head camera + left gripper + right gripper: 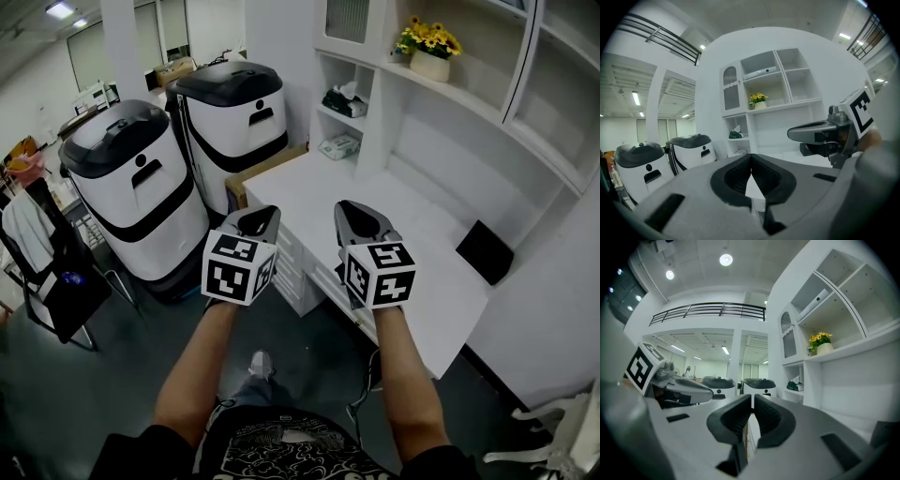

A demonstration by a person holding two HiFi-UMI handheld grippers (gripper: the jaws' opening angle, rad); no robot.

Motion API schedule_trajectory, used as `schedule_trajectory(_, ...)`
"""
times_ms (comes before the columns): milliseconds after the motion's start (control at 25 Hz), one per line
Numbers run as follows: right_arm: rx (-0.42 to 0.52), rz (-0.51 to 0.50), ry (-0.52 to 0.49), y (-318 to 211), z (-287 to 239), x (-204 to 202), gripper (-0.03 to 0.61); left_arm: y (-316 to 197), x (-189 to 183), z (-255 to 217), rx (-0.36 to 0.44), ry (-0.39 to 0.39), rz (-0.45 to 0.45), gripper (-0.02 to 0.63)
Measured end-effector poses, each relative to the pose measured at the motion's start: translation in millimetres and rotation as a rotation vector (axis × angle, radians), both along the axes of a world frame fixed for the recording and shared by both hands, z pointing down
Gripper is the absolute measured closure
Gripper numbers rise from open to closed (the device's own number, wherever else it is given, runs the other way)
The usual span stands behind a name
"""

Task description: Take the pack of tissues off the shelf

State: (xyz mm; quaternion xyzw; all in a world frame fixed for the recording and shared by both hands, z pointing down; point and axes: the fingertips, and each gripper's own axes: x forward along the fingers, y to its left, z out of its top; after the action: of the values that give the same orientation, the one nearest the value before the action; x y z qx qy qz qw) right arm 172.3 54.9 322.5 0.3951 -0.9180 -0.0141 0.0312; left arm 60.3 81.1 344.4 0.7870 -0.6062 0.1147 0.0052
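Note:
A dark green tissue box with a white tissue sticking out sits in the upper open shelf cubby. A pale tissue pack lies in the cubby below it. The green box also shows in the left gripper view and the right gripper view. My left gripper and right gripper are held side by side in front of the white desk, well short of the shelf. Each has its jaws together with nothing between them.
Two large white-and-black bin-like units stand left of the desk. A pot of yellow flowers sits on the higher shelf. A black flat object leans at the desk's right end. A dark chair with clothes is far left.

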Motion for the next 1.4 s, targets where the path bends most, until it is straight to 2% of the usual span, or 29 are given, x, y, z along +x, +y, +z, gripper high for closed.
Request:
schedule_trajectory(320,-0.01,0.018,0.012,-31.2,12.3,-16.0,0.523,-34.2,-16.5,7.7,0.0,0.005,0.018,0.604)
schedule_trajectory(680,-0.028,0.04,0.031,-95.0,17.0,-61.5,0.479,-99.8,-66.7,6.6,-0.007,0.021,0.032,0.604)
schedule_trajectory(1400,-0.05,0.167,0.063,-230.6,5.1,-133.6,0.423,-245.5,-145.0,0.3,-0.033,0.051,0.154,0.604)
